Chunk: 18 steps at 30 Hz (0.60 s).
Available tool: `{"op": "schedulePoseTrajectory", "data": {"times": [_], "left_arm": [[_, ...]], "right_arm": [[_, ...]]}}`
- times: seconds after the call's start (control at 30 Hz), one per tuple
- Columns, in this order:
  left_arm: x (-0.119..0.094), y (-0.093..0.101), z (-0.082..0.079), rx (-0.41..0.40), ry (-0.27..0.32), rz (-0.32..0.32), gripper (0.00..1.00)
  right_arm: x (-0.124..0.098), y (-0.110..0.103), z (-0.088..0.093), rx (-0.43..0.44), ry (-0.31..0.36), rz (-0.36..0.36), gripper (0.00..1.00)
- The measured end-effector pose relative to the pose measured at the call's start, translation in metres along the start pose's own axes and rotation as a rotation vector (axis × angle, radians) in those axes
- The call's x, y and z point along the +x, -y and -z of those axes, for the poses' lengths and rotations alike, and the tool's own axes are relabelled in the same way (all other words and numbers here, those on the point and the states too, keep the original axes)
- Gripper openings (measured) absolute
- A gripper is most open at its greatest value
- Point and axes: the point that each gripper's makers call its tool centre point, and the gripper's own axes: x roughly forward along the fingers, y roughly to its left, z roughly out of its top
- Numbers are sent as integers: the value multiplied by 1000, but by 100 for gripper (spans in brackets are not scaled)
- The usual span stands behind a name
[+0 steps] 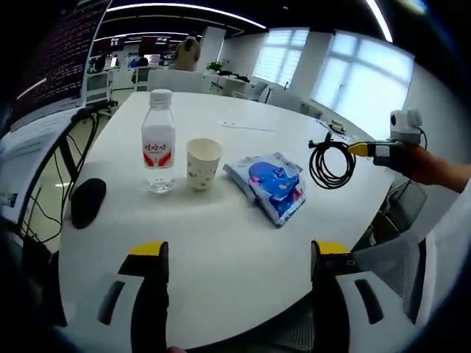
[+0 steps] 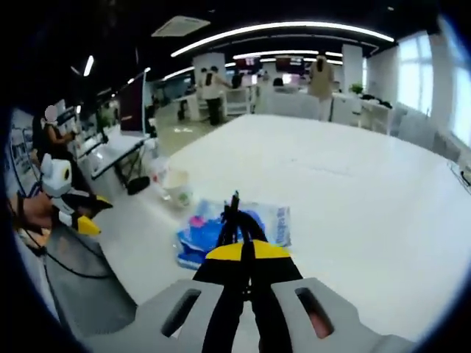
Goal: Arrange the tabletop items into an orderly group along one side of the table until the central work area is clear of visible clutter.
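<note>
In the left gripper view, from left to right on the white counter [image 1: 221, 243], lie a black mouse [image 1: 87, 202], a clear water bottle [image 1: 159, 141] with a red-and-white label and white cap, a spotted paper cup [image 1: 203, 163] just beside it, and a flat blue-and-white packet [image 1: 268, 185]. The left tool [image 1: 239, 290] hangs over the near edge, its yellow-tipped jaws wide apart with nothing between them. At the far right the right tool [image 1: 366, 149] is clamped on a coiled black cable [image 1: 331, 163] that hangs in loops above the counter's edge.

Left gripper view faces across the table [image 1: 243, 243] from its near edge; right gripper view hovers close above the same blue packet [image 2: 202, 234]
</note>
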Motion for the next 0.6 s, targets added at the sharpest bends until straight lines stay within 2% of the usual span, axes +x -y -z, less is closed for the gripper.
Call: {"op": "schedulePoseTrajectory", "data": {"times": [0.27, 0.6], "left_arm": [[0, 1, 0, -1, -4, 1, 80], [-3, 0, -3, 2, 7, -6, 80]], "right_arm": [[-2, 41, 7, 57, -3, 75, 0], [3, 78, 12, 110, -11, 136, 0]]}}
